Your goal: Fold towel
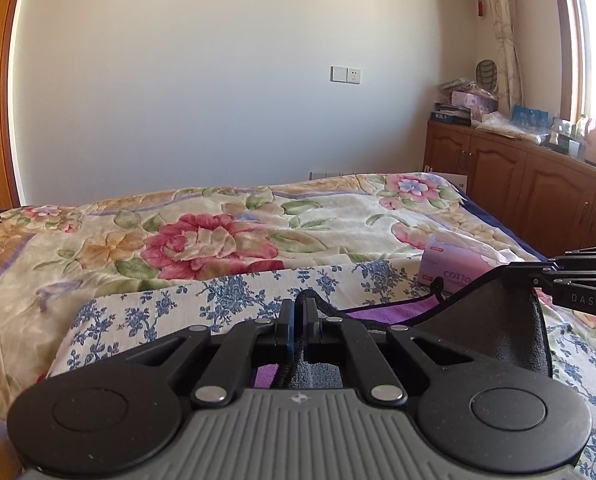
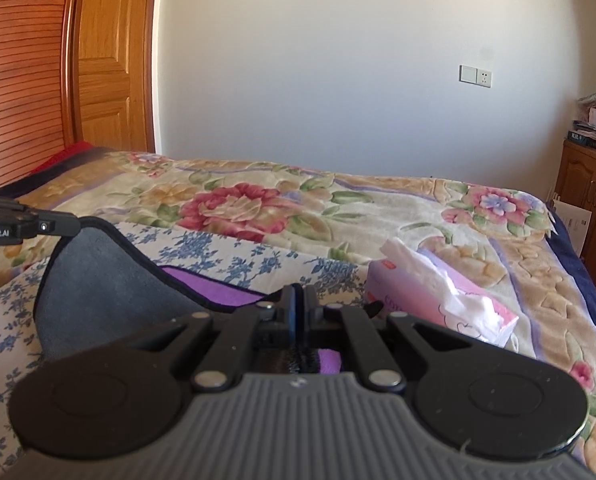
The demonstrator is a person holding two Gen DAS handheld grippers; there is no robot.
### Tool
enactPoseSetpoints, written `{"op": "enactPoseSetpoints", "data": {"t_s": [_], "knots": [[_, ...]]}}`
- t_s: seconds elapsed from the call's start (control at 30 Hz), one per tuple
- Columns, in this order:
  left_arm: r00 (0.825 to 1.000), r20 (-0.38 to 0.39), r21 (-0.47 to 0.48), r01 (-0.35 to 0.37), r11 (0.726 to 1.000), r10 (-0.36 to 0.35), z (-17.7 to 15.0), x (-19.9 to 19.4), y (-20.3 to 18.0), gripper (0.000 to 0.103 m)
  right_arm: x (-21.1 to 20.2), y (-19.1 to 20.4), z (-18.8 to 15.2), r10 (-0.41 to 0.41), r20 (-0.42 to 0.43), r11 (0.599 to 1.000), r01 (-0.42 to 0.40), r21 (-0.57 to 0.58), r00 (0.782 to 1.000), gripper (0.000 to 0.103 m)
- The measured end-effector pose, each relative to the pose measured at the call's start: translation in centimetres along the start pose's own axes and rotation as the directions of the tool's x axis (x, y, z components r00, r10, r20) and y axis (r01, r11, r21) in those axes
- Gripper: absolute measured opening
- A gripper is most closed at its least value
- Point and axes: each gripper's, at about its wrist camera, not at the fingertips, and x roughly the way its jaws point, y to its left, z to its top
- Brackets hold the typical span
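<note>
The towel is purple on one side and grey on the other, with a dark hem. In the left wrist view its grey side (image 1: 494, 320) hangs raised between the two grippers. My left gripper (image 1: 299, 304) is shut on the towel's hem. My right gripper (image 2: 299, 294) is shut on another part of the hem, with purple cloth (image 2: 213, 294) lying beside it. Each gripper shows in the other's view: the right gripper (image 1: 538, 270) at the right edge, the left gripper (image 2: 71, 226) at the left edge. The towel sags between them above a blue-flowered white cloth (image 1: 233, 292).
A pink tissue box (image 2: 438, 296) lies on the bed to the right of the towel, also in the left wrist view (image 1: 454, 264). A floral bedspread (image 1: 201, 236) covers the bed. Wooden cabinets (image 1: 538, 188) stand at right, a wooden headboard (image 2: 17, 80) at left.
</note>
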Motion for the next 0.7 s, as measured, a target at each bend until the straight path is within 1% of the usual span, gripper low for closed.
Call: {"op": "enactPoseSetpoints", "data": {"t_s": [0.4,0.7], "knots": [[0.999,0.002,-0.006,-0.032,0.999,0.032,0.2,2.1,0.2,0.005,1.4,-0.5,0.5,-0.020,0.018,1.000,0.020,-0.004,1.000,0.004],[0.998,0.014,0.022,-0.057,0.998,0.056,0.4,3.3,0.2,0.005,2.9,-1.2,0.9,-0.025,0.046,1.000,0.025,0.001,0.999,0.004]]}}
